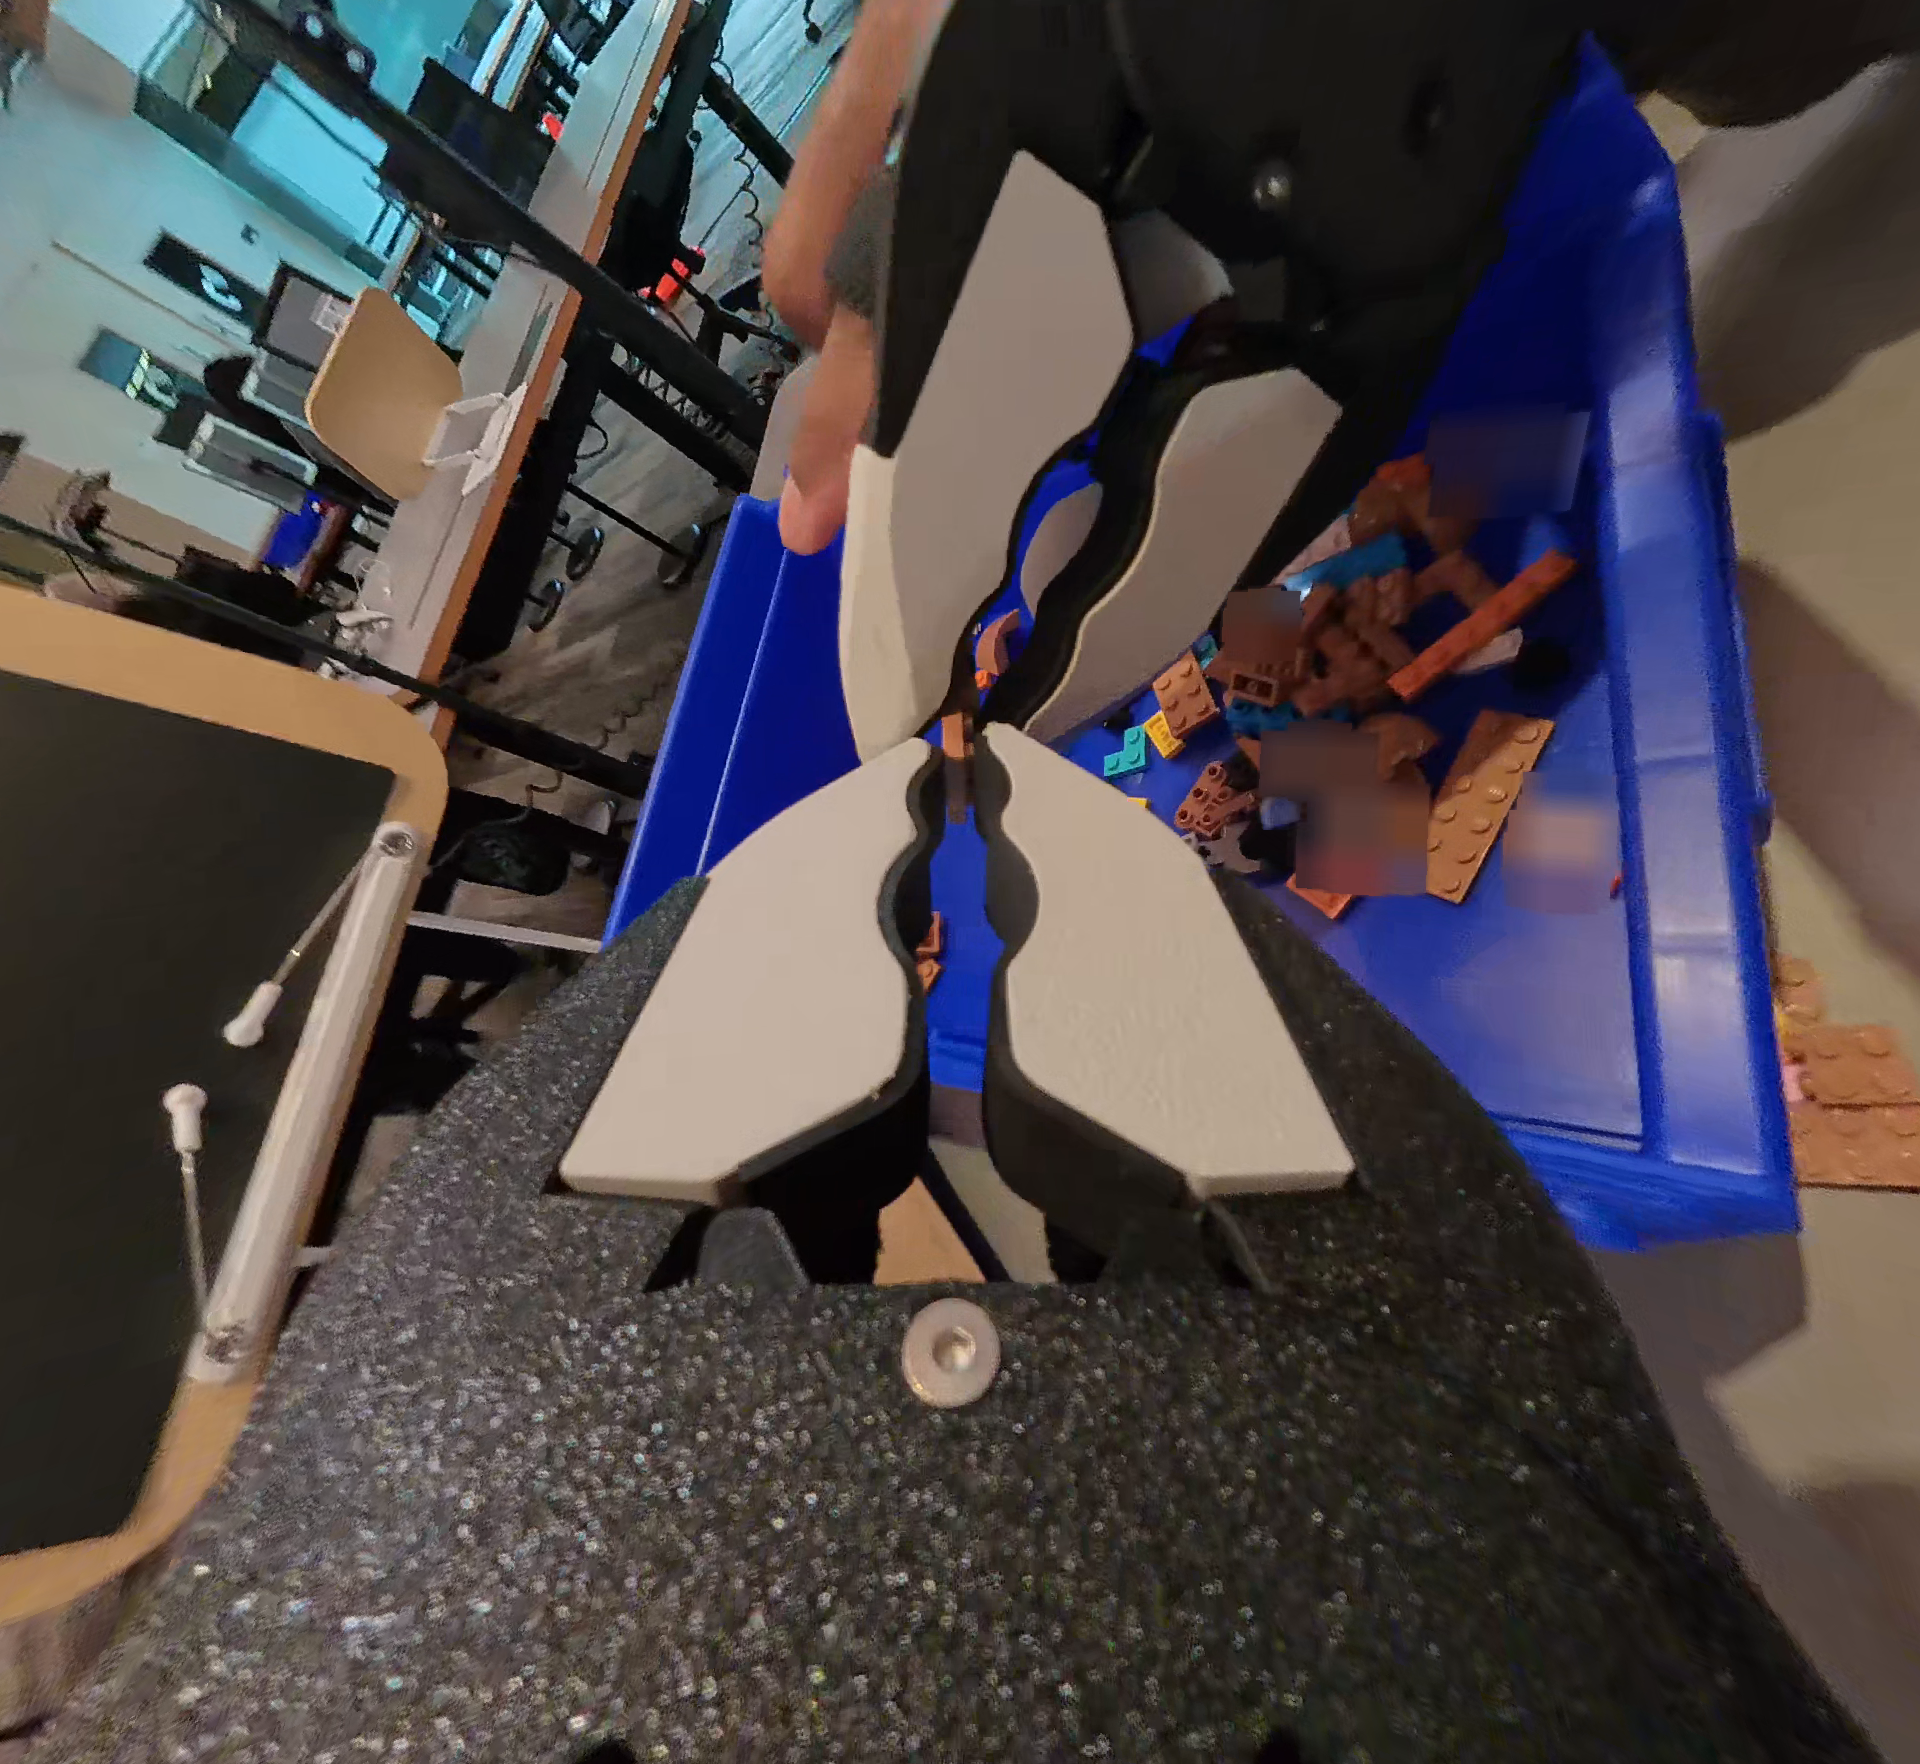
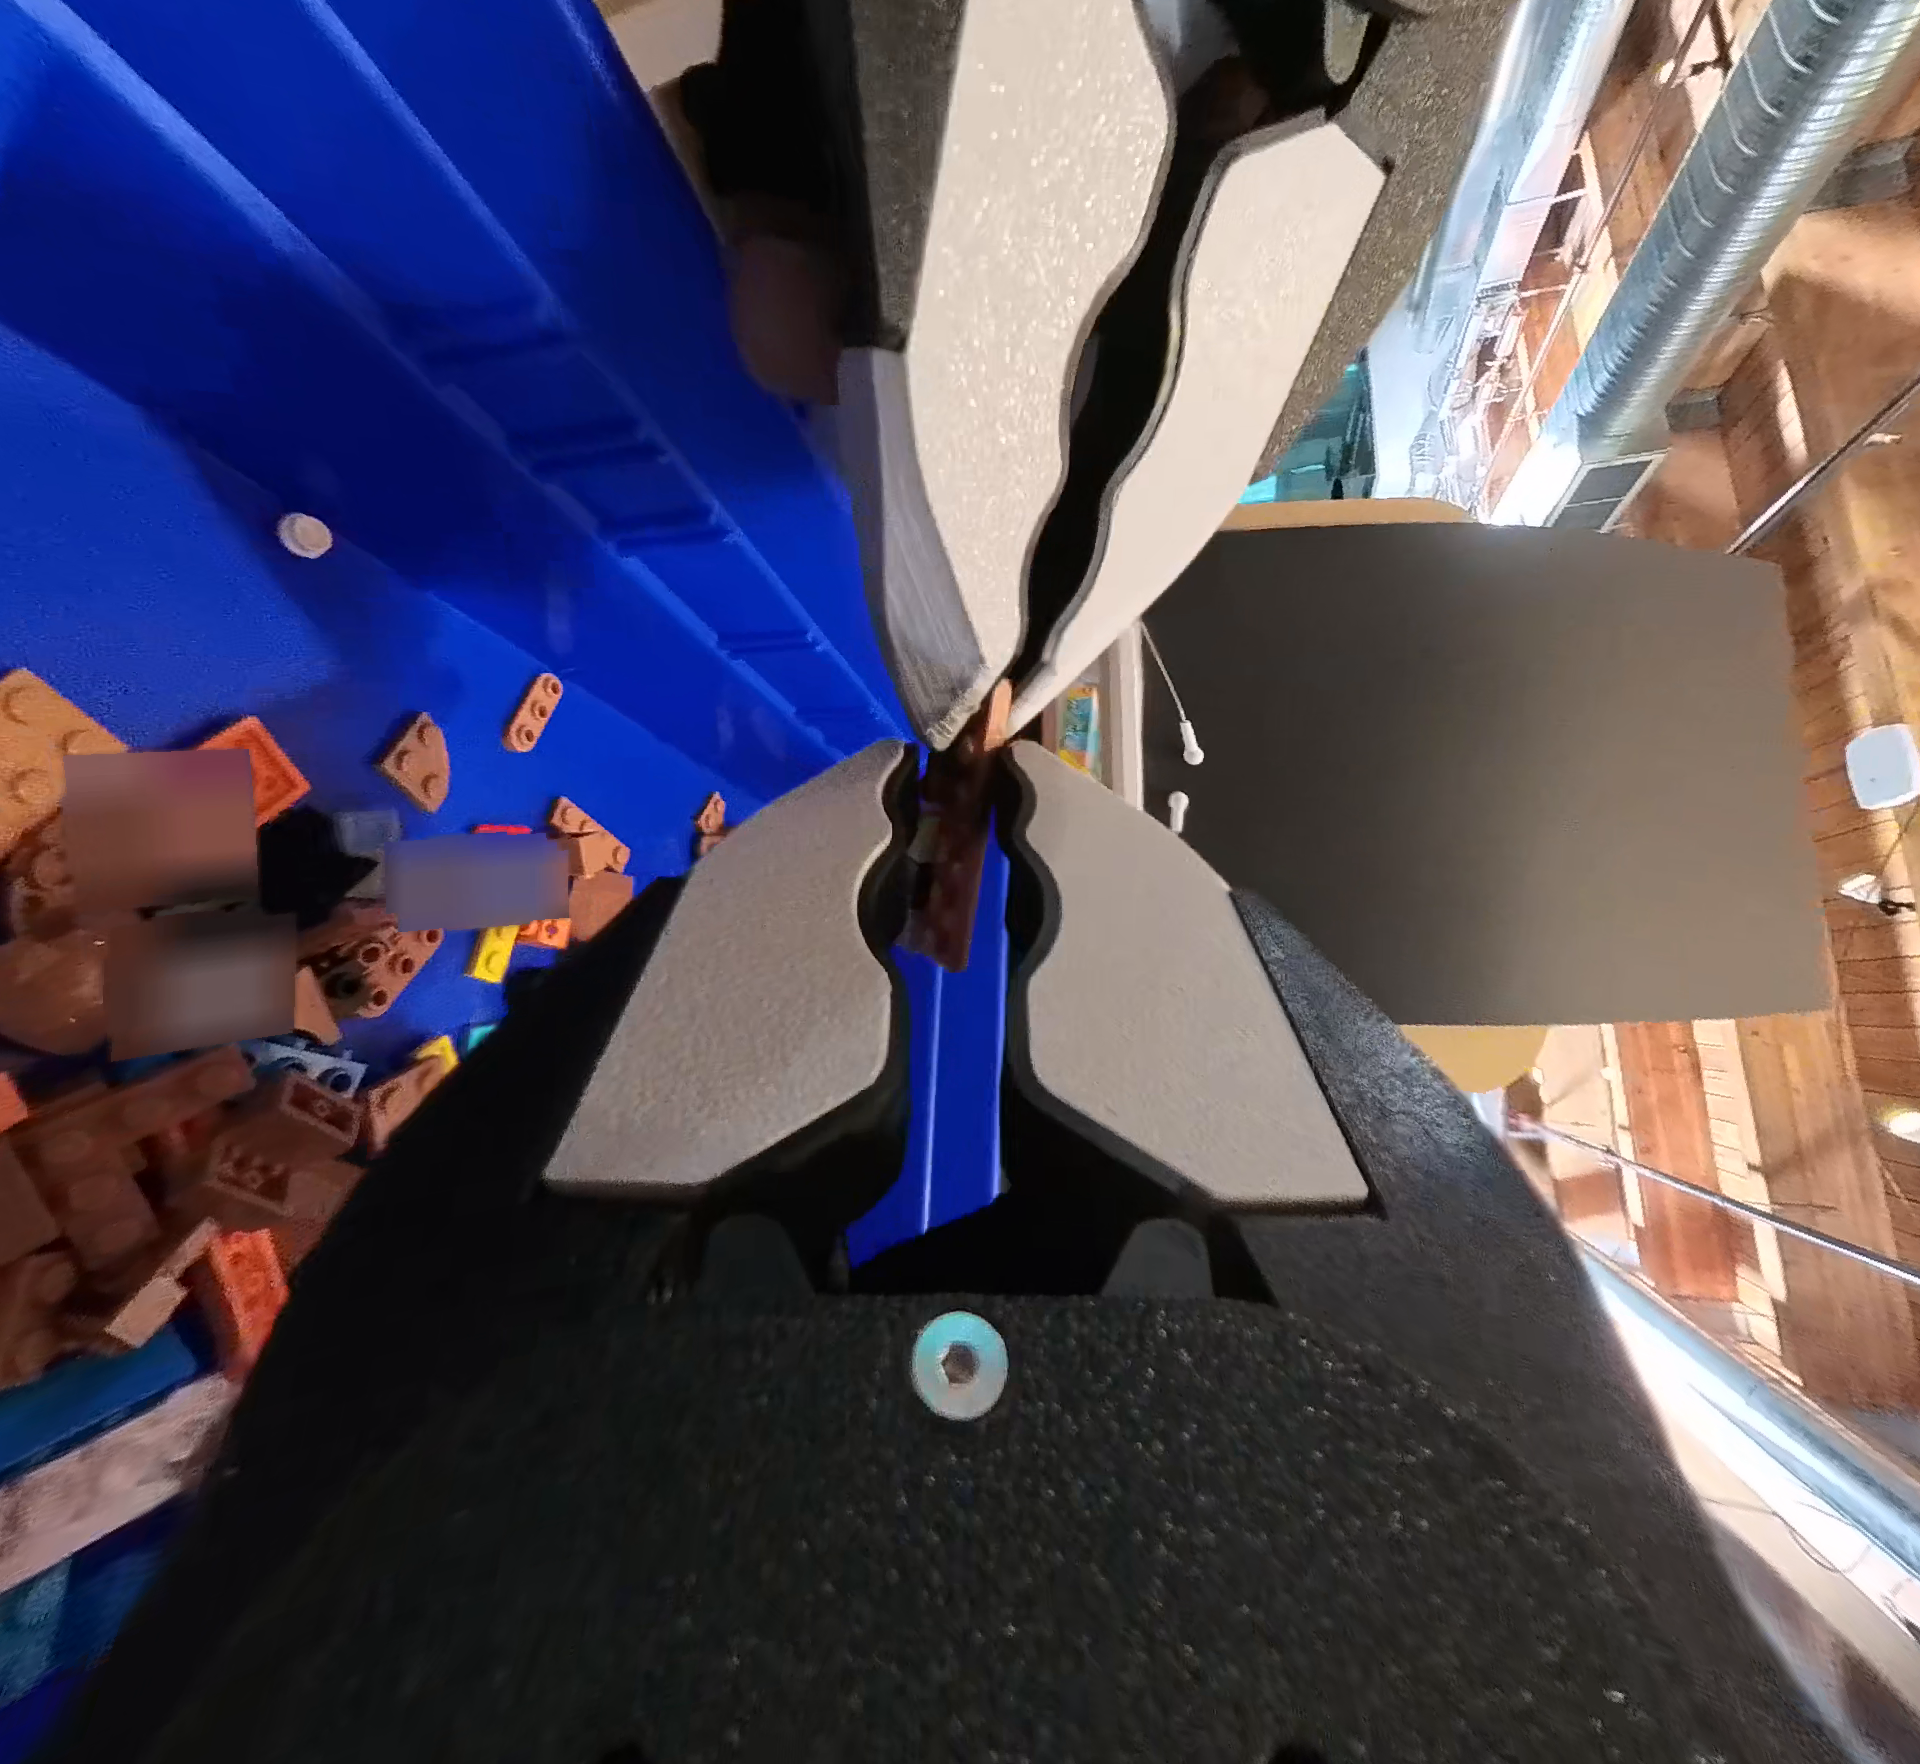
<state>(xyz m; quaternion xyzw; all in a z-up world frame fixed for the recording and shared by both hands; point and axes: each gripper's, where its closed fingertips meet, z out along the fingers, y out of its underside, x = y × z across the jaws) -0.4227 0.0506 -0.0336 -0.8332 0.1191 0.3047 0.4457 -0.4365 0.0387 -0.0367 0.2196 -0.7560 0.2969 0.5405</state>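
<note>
Both claws met tip to tip over the blue bin (image 1: 1662, 883) — left claw (image 1: 961, 764) and right claw (image 2: 956, 769) each clenched on brown bricks (image 2: 951, 873) (end-on between them).

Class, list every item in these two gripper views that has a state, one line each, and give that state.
left gripper: shut on a small brown brick piece, tip to tip with the other gripper.
right gripper: shut on a brown brick piece.
brown brick piece: held in the air between the two grippers.
blue bin: open, partly filled.
loose bricks: lying piled in the bin.
</note>
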